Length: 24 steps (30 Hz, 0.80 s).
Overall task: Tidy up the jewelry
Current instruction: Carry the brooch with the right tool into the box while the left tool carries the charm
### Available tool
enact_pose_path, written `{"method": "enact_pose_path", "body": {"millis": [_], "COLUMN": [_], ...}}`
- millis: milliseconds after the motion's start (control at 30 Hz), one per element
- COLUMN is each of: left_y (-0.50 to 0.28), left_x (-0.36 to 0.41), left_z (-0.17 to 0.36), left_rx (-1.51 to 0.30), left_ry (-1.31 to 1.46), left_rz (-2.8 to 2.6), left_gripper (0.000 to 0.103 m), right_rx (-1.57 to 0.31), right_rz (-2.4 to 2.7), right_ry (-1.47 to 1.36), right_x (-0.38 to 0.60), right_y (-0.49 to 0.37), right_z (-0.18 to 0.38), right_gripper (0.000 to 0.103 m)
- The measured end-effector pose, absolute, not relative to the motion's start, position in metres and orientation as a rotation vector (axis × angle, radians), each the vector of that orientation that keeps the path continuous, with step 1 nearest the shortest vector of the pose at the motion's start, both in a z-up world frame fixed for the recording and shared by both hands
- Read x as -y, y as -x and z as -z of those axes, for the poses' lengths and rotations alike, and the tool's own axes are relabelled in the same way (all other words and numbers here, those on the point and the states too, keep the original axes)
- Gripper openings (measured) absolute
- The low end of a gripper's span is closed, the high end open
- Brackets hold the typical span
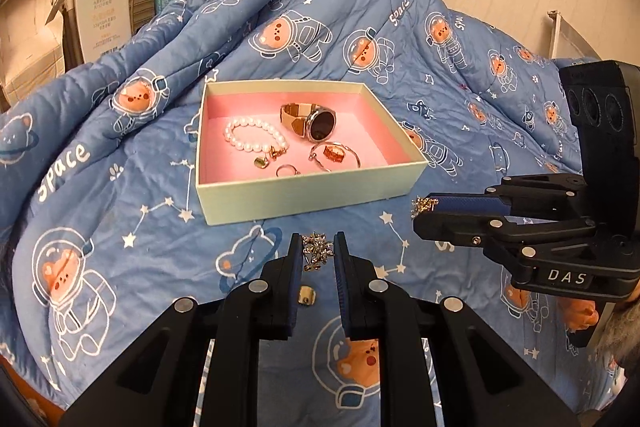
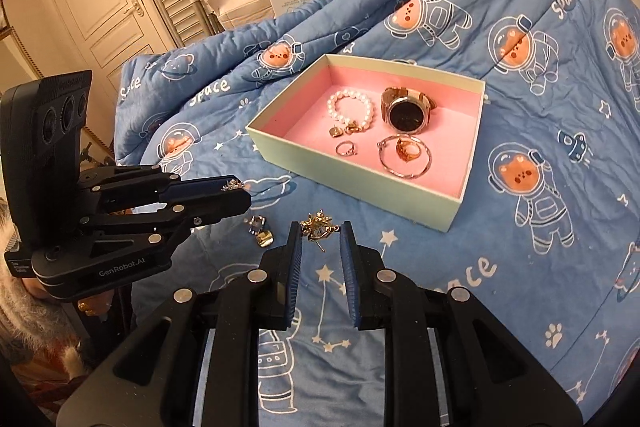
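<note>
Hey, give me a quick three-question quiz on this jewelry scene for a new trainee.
1. True or false: the watch lies outside the box.
2. What lies inside the bangle? A pearl bracelet, B ring, C watch.
3. Fill in: the left gripper and right gripper each pinch an ____.
Key: 1 false; 2 B; 3 earring: crystal earring left, gold earring right.
</note>
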<state>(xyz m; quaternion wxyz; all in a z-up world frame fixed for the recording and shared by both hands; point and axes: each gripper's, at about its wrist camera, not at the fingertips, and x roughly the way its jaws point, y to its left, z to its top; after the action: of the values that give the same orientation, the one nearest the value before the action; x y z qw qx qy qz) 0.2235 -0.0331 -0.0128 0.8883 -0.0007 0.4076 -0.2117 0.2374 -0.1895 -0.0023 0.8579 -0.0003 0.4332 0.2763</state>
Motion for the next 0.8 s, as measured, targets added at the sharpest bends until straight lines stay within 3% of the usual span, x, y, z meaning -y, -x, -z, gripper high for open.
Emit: {"method": "enact_pose_path", "body": {"millis": [467,800], "left_y": [-0.303,-0.345], "left_x": [0.041,0.046], "left_z": [-0.004,0.017], "left_rx": [-0.956,-1.117], "left_ry": [-0.088,-0.106], "left_rz": [0.474,0.471], "left_gripper": [0.015,0.015], "right_rx": [-0.938,-1.088], "right_rz": [-0.572,-0.607], "right_ry": [0.117,0.108], "right_x": [0.177,0.166], "right_y": [-0.295,-0.337], "right_z": [-0.008,0.016], "right_gripper": [0.020,0.020]}}
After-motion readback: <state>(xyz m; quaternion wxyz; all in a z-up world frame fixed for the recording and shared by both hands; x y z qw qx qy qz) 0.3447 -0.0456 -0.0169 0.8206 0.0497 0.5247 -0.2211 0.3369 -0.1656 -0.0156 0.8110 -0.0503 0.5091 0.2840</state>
